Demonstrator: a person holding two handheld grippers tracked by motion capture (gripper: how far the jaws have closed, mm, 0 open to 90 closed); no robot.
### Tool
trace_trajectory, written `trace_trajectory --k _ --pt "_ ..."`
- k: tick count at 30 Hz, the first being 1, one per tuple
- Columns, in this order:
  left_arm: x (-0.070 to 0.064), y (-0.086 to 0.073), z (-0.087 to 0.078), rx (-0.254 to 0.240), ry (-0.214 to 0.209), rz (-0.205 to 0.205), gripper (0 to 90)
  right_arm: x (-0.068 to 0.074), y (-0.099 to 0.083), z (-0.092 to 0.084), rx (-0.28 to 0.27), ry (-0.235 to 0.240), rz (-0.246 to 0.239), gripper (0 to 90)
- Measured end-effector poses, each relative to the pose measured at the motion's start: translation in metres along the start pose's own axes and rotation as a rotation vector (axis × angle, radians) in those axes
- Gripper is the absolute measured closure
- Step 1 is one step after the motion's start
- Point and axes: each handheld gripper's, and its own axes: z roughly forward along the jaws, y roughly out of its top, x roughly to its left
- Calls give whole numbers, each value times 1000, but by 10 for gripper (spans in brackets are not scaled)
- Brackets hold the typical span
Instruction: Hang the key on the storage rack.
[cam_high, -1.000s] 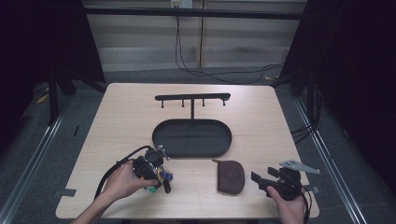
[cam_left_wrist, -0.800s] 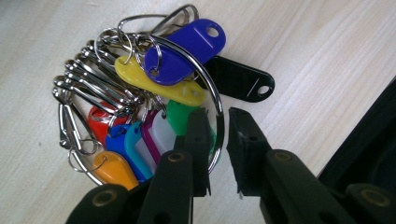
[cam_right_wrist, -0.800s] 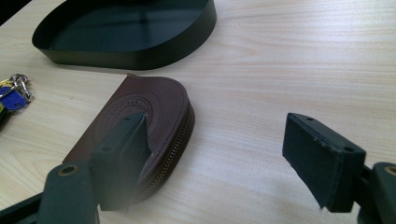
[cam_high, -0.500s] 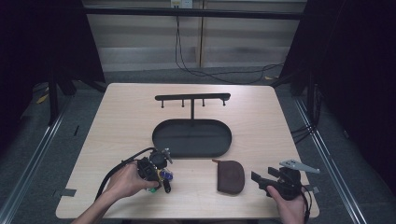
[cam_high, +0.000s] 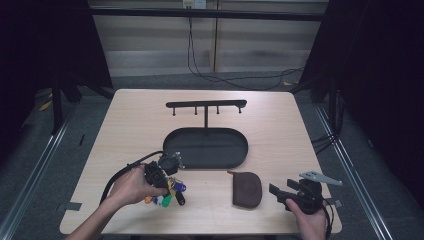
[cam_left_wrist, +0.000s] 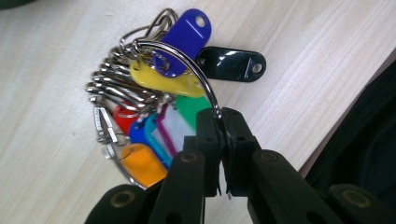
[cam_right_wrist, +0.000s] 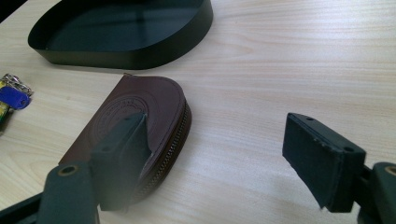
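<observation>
Left gripper view: your left gripper (cam_left_wrist: 223, 140) has clamped the key ring (cam_left_wrist: 187, 70), so the bunch looks ready to lift, at seven o'clock of the tray (cam_high: 240, 155). Your right gripper (cam_right_wrist: 224, 154) waits, jaws apart, by the pouch (cam_right_wrist: 135, 121).

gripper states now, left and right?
Left gripper: shut on the silver metal ring of the bunch of coloured plastic key tags.
Right gripper: open, empty, beside the brown leather zip pouch.
</observation>
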Motion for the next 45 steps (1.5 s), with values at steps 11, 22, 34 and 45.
trace_trajectory --k 11,22,34,45 --pt "3 4 -30 -12 61 -9 874 0 0 0 0 0 1 232" --pt "2 8 -52 -7 86 -21 876 0 0 1 1 -1 1 232" --pt "-4 18 -78 6 110 -7 876 0 0 0 -1 -1 -3 231" --pt "-9 21 -112 -41 104 -25 877 1 1 -1 -22 6 -13 214"
